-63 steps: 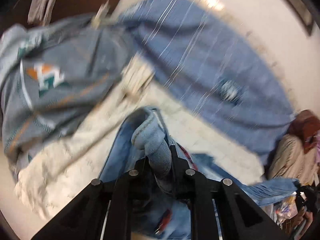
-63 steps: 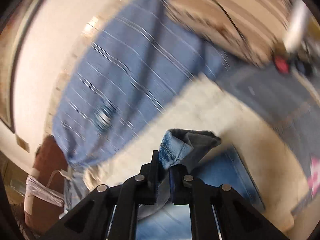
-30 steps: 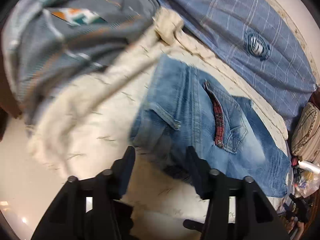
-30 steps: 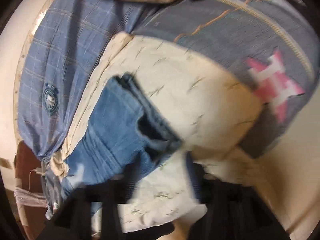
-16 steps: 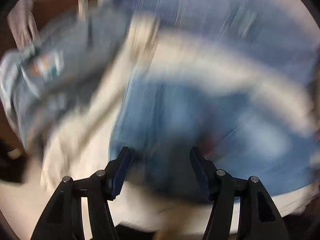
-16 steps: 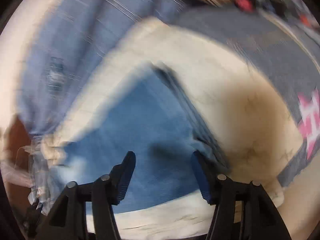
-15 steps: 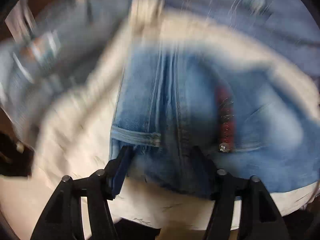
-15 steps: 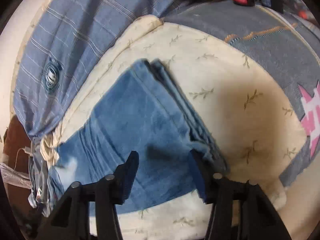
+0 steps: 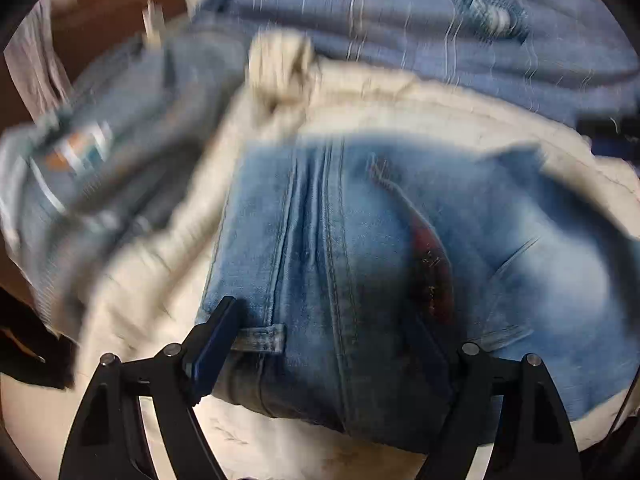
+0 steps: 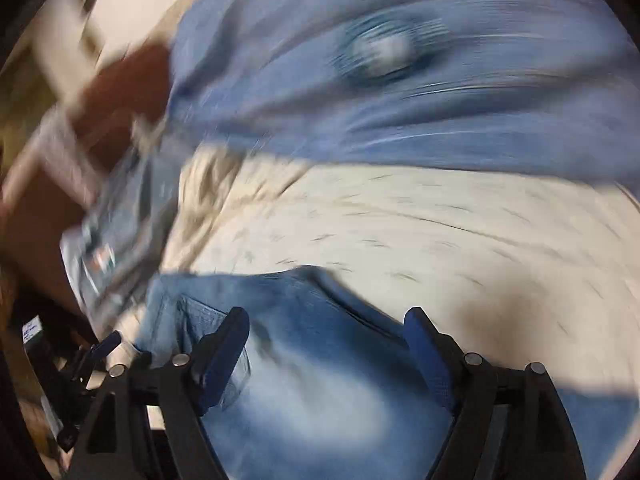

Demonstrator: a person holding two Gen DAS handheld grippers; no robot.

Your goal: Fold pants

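Faded, stitched blue denim pants point(image 9: 360, 264) between matt black plastic gripper fingers point(image 9: 218, 332); beneath, soft cream printed cloth point(image 10: 440, 232); beyond, striped blue woven fabric point(image 9: 400, 20).

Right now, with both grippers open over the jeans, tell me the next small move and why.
Probably lower the left gripper and close on the waistband edge of the jeans that sits between its spread fingers. The right gripper is also open over denim and holds nothing, so a fresh grasp seems needed before another fold on the cream sheet.
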